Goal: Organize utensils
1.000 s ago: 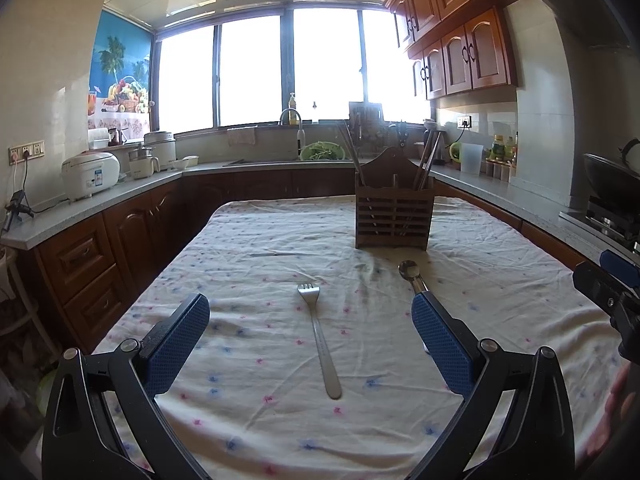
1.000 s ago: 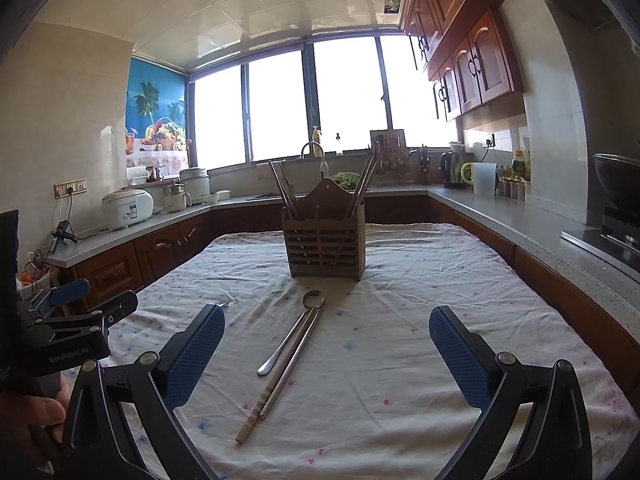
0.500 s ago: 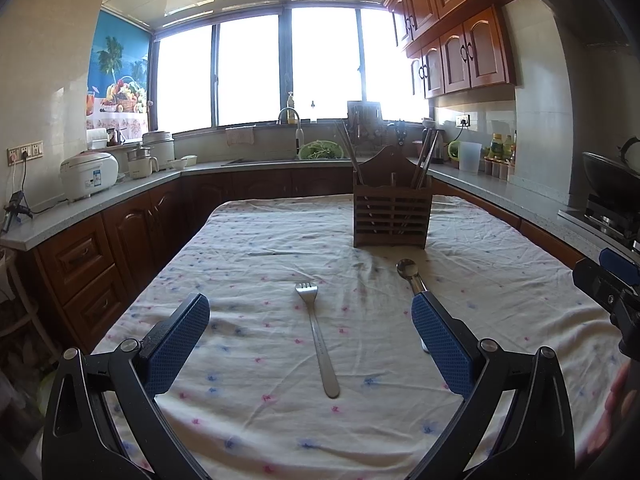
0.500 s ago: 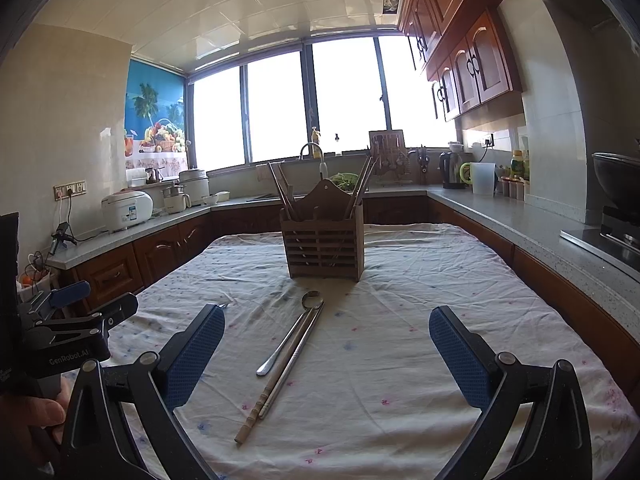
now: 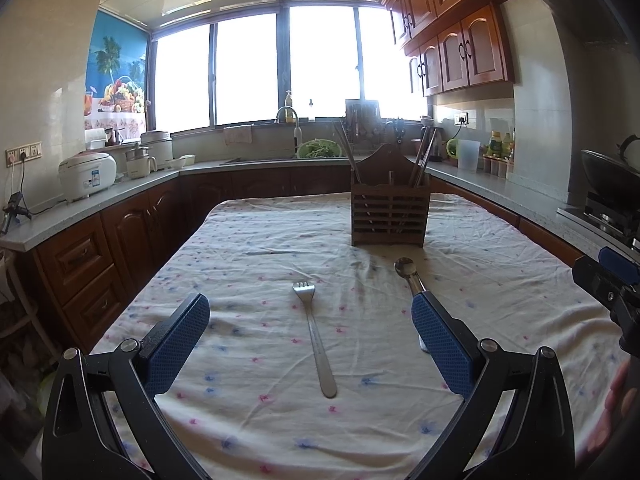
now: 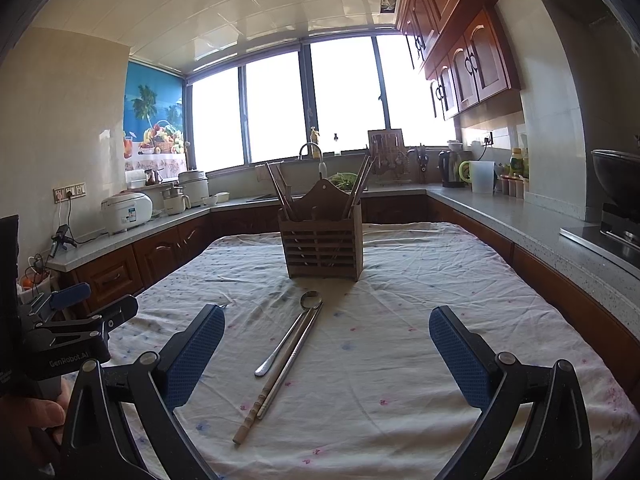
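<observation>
A metal fork (image 5: pixel 316 336) lies on the tablecloth, tines away from me, between the open fingers of my left gripper (image 5: pixel 310 344). A metal spoon (image 5: pixel 406 270) lies to its right, its handle hidden behind the right finger. In the right wrist view the spoon (image 6: pixel 290 336) and a pair of chopsticks (image 6: pixel 276 380) lie side by side, left of centre between the open fingers of my right gripper (image 6: pixel 326 356). A wooden utensil holder (image 5: pixel 389 210) with chopsticks stands upright beyond them; it also shows in the right wrist view (image 6: pixel 322 236). Both grippers are empty.
The table (image 5: pixel 260 240) has a white spotted cloth. Counters with wooden cabinets run around it, with a rice cooker (image 5: pixel 86 176) at left and a wok (image 5: pixel 608 178) on the stove at right. The left gripper (image 6: pixel 76 332) shows at the right wrist view's left edge.
Both views have crept slightly; the holder and utensils sit marginally higher and farther in frame. Both grippers stay open and nothing was picked up.
</observation>
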Demonstrator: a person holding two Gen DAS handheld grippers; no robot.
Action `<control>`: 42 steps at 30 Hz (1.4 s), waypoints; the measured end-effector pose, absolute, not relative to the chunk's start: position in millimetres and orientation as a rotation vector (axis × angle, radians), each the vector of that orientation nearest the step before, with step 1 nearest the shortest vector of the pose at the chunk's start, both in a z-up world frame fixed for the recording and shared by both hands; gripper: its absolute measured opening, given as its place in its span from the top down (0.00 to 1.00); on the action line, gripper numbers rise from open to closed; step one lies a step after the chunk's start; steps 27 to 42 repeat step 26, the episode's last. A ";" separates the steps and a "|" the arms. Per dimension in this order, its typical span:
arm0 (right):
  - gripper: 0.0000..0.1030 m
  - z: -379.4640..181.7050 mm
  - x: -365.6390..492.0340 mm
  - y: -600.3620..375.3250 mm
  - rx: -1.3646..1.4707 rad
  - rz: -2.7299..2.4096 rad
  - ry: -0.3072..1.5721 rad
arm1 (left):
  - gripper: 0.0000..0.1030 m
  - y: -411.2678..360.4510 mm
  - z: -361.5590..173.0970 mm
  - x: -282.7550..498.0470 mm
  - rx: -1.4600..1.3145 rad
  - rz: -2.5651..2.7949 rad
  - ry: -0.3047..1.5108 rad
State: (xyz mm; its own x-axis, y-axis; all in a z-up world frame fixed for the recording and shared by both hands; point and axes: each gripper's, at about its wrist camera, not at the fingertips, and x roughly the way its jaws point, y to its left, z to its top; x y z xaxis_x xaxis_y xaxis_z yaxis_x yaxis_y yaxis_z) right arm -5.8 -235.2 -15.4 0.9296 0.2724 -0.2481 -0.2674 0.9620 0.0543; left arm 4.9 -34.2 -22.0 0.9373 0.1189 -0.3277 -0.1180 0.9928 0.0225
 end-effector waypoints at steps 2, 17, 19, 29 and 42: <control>0.00 -15.4 -5.4 -236.4 0.022 0.276 0.259 | 0.00 -34.3 -21.9 5.3 0.002 0.119 0.337; 0.00 -16.1 3.7 -240.8 0.038 0.275 0.273 | 0.00 -39.9 -20.1 15.9 0.005 0.099 0.357; 0.00 -16.5 6.1 -241.4 0.042 0.273 0.277 | 0.00 -40.5 -19.5 17.2 0.003 0.091 0.361; 0.00 -19.1 15.4 -247.0 0.060 0.271 0.300 | 0.00 -47.4 -18.5 21.8 0.012 0.059 0.374; 0.00 -19.1 15.4 -247.0 0.060 0.271 0.300 | 0.00 -47.4 -18.5 21.8 0.012 0.059 0.374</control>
